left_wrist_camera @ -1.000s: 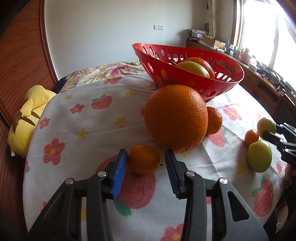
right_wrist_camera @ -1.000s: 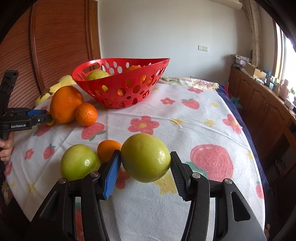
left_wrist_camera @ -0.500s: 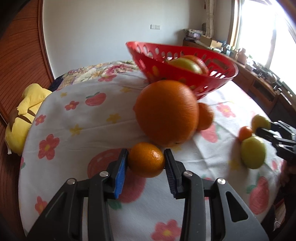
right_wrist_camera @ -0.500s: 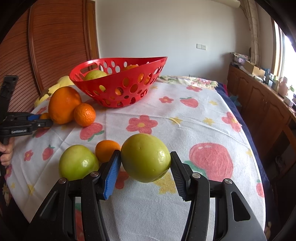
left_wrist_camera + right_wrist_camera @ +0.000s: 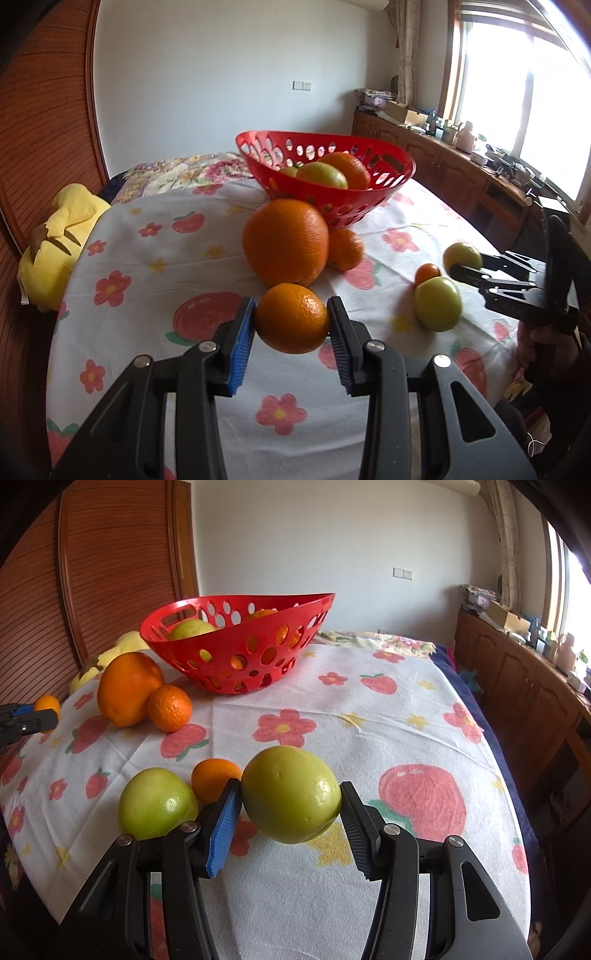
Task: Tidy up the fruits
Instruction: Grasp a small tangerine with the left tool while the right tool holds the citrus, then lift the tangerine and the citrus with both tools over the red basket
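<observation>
My left gripper [image 5: 291, 319] is shut on a small mandarin [image 5: 291, 317], lifted just off the cloth in front of a big orange [image 5: 285, 242]. My right gripper [image 5: 290, 801] is shut on a green apple [image 5: 291, 794], held above the cloth. A red perforated basket [image 5: 384, 184] at the back holds a green fruit and an orange. On the cloth lie a second mandarin [image 5: 170, 708] beside the big orange [image 5: 129, 688], another green apple [image 5: 157, 803] and a small orange fruit [image 5: 214, 777]. From the right wrist view the left gripper [image 5: 37, 710] shows at the far left edge.
The round table wears a white cloth [image 5: 369, 738] printed with flowers and strawberries. A yellow plush toy [image 5: 62, 236] lies at its far left edge. Wooden cabinets [image 5: 524, 686] with clutter run under the window on the right. A hand [image 5: 543, 347] holds the right gripper.
The left gripper's jaws closed on the small mandarin and lifted it off the cloth, moving toward the big orange. The right gripper stayed still with the green apple.
</observation>
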Tool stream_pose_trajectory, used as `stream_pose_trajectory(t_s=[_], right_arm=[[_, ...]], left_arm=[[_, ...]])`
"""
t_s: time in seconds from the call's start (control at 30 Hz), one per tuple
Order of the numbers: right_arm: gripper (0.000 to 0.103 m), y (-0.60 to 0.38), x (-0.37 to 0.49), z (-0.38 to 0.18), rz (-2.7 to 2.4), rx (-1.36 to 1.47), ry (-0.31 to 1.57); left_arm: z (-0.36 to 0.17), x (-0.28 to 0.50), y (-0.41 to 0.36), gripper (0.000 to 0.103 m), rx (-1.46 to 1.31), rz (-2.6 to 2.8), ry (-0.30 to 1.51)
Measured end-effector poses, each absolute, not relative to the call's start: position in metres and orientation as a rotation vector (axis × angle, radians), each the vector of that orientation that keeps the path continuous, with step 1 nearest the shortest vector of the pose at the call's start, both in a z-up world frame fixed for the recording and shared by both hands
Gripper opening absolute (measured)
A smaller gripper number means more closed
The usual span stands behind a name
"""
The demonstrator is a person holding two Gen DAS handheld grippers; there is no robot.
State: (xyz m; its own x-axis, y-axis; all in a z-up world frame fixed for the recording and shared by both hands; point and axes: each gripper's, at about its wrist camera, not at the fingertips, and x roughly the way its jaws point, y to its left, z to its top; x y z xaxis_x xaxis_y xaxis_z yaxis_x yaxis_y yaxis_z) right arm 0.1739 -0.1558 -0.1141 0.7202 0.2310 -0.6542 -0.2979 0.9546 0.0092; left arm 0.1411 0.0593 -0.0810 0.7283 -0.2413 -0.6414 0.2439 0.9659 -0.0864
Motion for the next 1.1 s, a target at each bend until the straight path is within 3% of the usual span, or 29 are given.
stream_pose_trajectory(t_s=[0.63,1.1], right_arm=[[0.054,-0.158,0.172,-0.104,0.309,-0.092,0.692],[0.054,-0.144,0.224,-0.019,0.394,-0.168,0.587]], left_arm=[[-0.060,0.157,0.044,0.037,0.023,-0.295,0.639],[-0.030,0.213,0.046,0.037,0.019,-0.281,0.598]])
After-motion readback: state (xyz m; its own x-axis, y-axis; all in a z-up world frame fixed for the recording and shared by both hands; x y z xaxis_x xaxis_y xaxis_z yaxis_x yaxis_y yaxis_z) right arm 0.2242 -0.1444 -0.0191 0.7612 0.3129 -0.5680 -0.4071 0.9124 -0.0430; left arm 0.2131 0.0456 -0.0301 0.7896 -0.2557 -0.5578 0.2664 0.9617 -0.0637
